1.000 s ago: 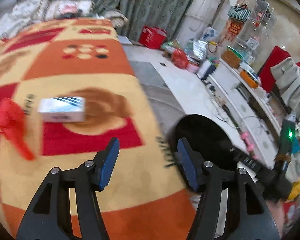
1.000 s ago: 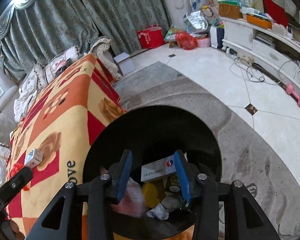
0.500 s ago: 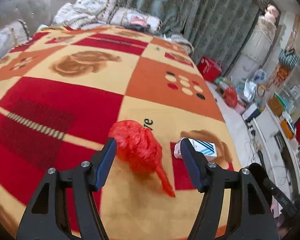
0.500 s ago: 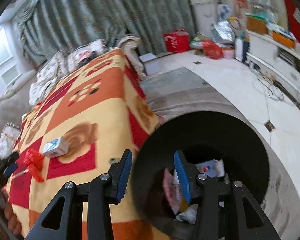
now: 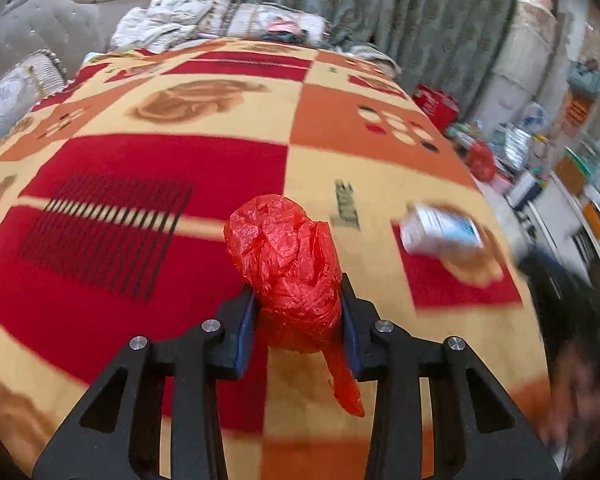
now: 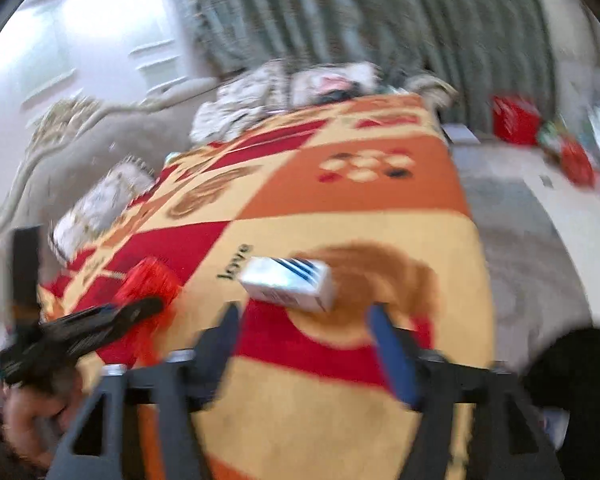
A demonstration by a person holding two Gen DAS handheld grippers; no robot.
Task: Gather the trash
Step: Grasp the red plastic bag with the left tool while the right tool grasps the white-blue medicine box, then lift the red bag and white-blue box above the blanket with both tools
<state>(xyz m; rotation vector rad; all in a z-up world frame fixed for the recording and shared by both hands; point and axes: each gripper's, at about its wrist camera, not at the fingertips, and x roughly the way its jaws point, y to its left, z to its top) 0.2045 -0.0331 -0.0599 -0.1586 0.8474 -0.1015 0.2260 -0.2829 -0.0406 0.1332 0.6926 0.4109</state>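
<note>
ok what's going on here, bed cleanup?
Yes, a person with a tool in each hand is collecting trash off the blanket. The left tool has just been closing, its pads now pressing the crumpled red bag. The right tool has just been opening, empty, in front of the small white box.

Grey-green curtains [image 5: 380, 12] hang behind a pale sofa [image 5: 40, 32]; white tiled floor [image 6: 572, 200] lies beyond a blanket-covered surface [image 5: 180, 128].

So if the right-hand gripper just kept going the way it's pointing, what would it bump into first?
Most likely the small white box lying on the patterned blanket. It sits just ahead of the right gripper, whose jaws have just been opening with nothing between them. The picture is blurred, so depth is uncertain.
</note>
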